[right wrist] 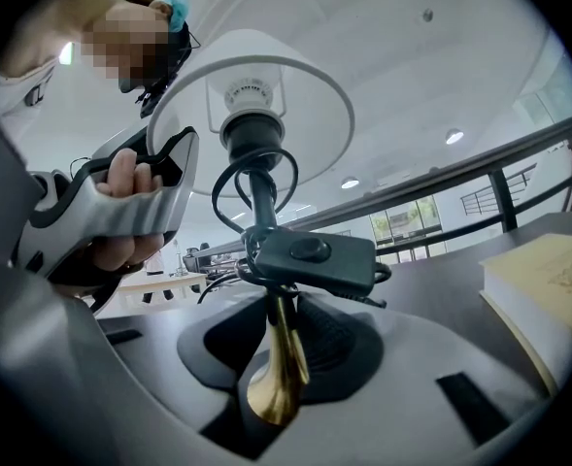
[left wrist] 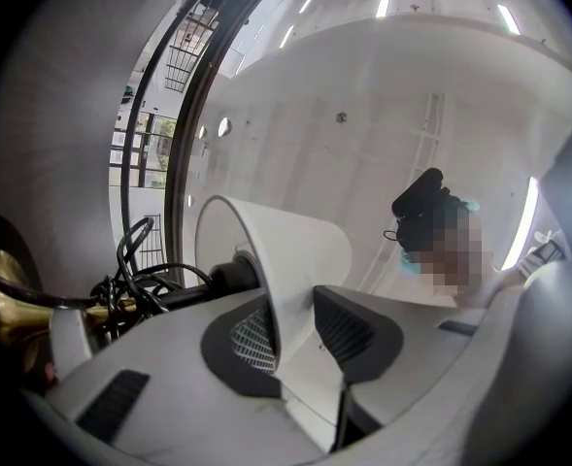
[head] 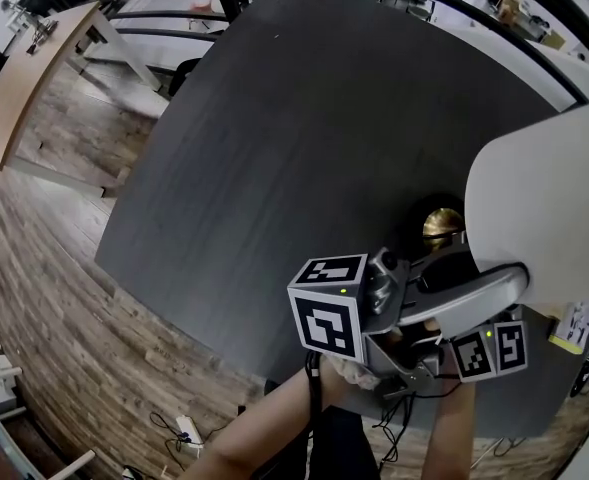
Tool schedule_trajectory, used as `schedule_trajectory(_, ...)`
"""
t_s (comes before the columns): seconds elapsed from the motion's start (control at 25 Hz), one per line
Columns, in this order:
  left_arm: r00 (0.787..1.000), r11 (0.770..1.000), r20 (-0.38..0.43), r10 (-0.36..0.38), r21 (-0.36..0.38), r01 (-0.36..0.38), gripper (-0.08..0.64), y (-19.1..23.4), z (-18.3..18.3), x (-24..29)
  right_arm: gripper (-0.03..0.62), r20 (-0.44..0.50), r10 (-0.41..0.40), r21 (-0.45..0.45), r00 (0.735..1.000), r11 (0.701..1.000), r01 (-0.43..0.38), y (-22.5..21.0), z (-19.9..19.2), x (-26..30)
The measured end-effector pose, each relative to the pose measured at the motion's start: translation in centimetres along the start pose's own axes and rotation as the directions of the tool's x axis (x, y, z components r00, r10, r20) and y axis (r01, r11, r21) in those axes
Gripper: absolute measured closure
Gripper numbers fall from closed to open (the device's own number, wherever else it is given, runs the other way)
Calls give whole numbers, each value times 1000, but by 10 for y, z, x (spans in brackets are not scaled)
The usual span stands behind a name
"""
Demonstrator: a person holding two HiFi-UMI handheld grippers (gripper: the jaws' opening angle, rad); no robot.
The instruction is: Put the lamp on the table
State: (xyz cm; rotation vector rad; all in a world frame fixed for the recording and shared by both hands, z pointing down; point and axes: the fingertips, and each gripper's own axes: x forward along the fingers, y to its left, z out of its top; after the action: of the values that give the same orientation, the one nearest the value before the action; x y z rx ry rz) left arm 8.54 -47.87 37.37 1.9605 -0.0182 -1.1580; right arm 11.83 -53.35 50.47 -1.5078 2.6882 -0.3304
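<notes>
The lamp has a white lampshade (head: 544,208), a black socket and a brass stem (right wrist: 284,343) that flares at the bottom. Its black cord is coiled round the stem, with an inline switch (right wrist: 310,255) hanging there. In the right gripper view the lamp stands upright, with my right gripper (right wrist: 276,367) shut on the brass stem. My left gripper (left wrist: 290,333) reaches up to the lampshade (left wrist: 286,250), one pad inside the rim and one outside, closed on its wall. The head view shows brass (head: 442,223) below the shade, over the dark table (head: 304,148).
A pale book (right wrist: 543,289) lies on the table to the right of the lamp. Black railings (right wrist: 519,153) run behind the table. Wood flooring (head: 34,298) lies beyond the table's left edge, with a wooden desk (head: 34,68) further off.
</notes>
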Motion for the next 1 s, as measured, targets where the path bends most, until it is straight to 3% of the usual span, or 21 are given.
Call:
schedule_trajectory(0.08, 1000, 1000, 7, 15, 4, -15, 440, 0, -1, -1, 471, 3, 4, 22, 1000, 1000, -4, -3, -1, -5)
schedule_trajectory(0.16, 999, 999, 19, 33, 7, -33, 422, 0, -2, -5, 371, 16, -1, 44, 1000, 999, 0, -6, 2, -11)
schedule_trajectory(0.36, 992, 995, 83, 98, -23, -97, 416, 5, 3, -25, 370, 1, -46, 71, 999, 996, 46, -9, -2, -30)
schedule_trajectory(0.52, 966, 982, 180, 183, -82, -171, 403, 13, 11, -48, 370, -13, -76, 97, 997, 992, 77, -4, -7, -45)
schedule_trajectory(0.64, 949, 962, 160, 271, -79, -261, 423, 19, 1, -62, 370, -31, -93, 87, 995, 992, 96, 6, -5, -58)
schedule_trajectory(0.72, 931, 940, 129, 340, -50, -337, 475, 21, -5, -72, 370, -49, -87, 82, 995, 992, 91, 17, -4, -65)
schedule_trajectory(0.88, 886, 899, 153, 439, -80, -431, 545, 21, -5, -93, 420, -89, -69, 100, 994, 992, 78, 38, 0, -75)
schedule_trajectory(1.0, 864, 878, 160, 478, -69, -473, 545, 12, -1, -96, 513, -103, -38, 160, 994, 986, 55, 55, 6, -79)
